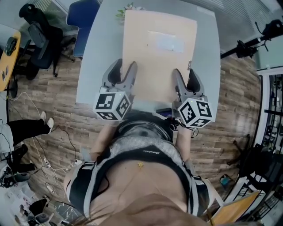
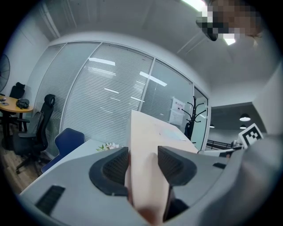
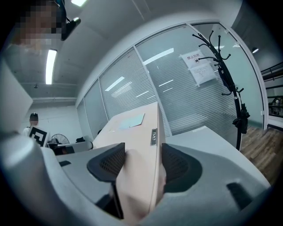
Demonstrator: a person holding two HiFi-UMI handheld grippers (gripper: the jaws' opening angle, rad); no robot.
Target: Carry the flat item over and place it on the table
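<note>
Flat cardboard box (image 1: pixel 154 66) lay over grey table (image 1: pixel 95 66), near edge at table's front (contact w/ tabletop not determinable). L gripper (image 1: pixel 125 66) and R gripper (image 1: pixel 185 73) each clamped on box's near corners. Pale label (image 1: pixel 166 42) on top face.

Tiny print on label (image 1: pixel 166 42) of flat box (image 1: pixel 150 75) unreadable, perhaps flowers (image 1: pixel 121 13) half hidden behind its far edge

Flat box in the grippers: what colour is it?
The flat box is pale tan; head view shows it best.
</note>
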